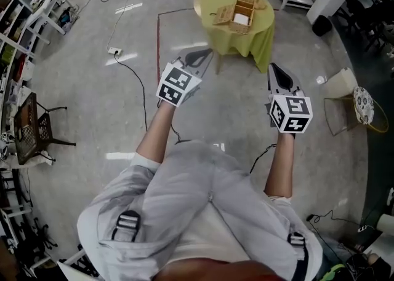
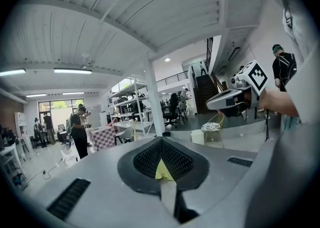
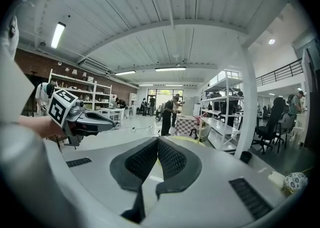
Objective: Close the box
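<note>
A light wooden box (image 1: 239, 13) stands open on a round table with a yellow-green cloth (image 1: 261, 31), far ahead in the head view. It has compartments, and something white lies inside. My left gripper (image 1: 206, 55) is held up short of the table's near edge, jaws shut and empty. The right gripper (image 1: 274, 68) hovers level with it further right, also shut on nothing. In the left gripper view the closed jaws (image 2: 161, 141) point across the room, with the right gripper (image 2: 235, 97) beside them. The right gripper view shows its closed jaws (image 3: 158, 140) and the left gripper (image 3: 82, 120).
A black wire chair (image 1: 34, 129) stands at the left by shelving. A power strip (image 1: 114, 51) and cables lie on the floor. At the right are a wire chair with a patterned cushion (image 1: 363, 104) and a white bin (image 1: 341, 82). People stand far off (image 3: 167, 114).
</note>
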A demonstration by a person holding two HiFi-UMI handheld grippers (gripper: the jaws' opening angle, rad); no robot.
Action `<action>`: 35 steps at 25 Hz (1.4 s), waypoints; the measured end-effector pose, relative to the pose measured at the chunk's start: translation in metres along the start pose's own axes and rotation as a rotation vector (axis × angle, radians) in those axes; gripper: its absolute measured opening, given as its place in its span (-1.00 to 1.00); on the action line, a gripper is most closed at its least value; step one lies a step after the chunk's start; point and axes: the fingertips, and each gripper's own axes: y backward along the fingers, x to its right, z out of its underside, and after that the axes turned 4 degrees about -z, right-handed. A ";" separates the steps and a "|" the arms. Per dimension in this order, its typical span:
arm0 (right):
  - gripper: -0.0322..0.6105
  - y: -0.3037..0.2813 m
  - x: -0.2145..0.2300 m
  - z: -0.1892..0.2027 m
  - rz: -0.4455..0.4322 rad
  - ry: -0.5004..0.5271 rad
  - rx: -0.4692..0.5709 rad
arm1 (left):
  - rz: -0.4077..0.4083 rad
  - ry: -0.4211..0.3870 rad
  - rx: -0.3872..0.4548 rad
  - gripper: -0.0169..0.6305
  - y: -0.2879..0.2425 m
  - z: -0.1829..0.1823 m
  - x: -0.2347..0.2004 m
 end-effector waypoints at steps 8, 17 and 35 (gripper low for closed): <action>-0.83 0.001 0.029 0.015 -0.048 -0.010 -0.014 | -0.025 0.022 -0.043 -0.86 -0.022 0.010 0.020; -0.83 -0.044 0.060 0.029 -0.031 -0.026 -0.047 | -0.005 0.034 -0.055 -0.86 -0.073 0.026 -0.010; -0.83 -0.260 0.164 -0.027 0.061 -0.035 -0.018 | 0.074 0.007 -0.033 -0.86 -0.262 0.016 -0.191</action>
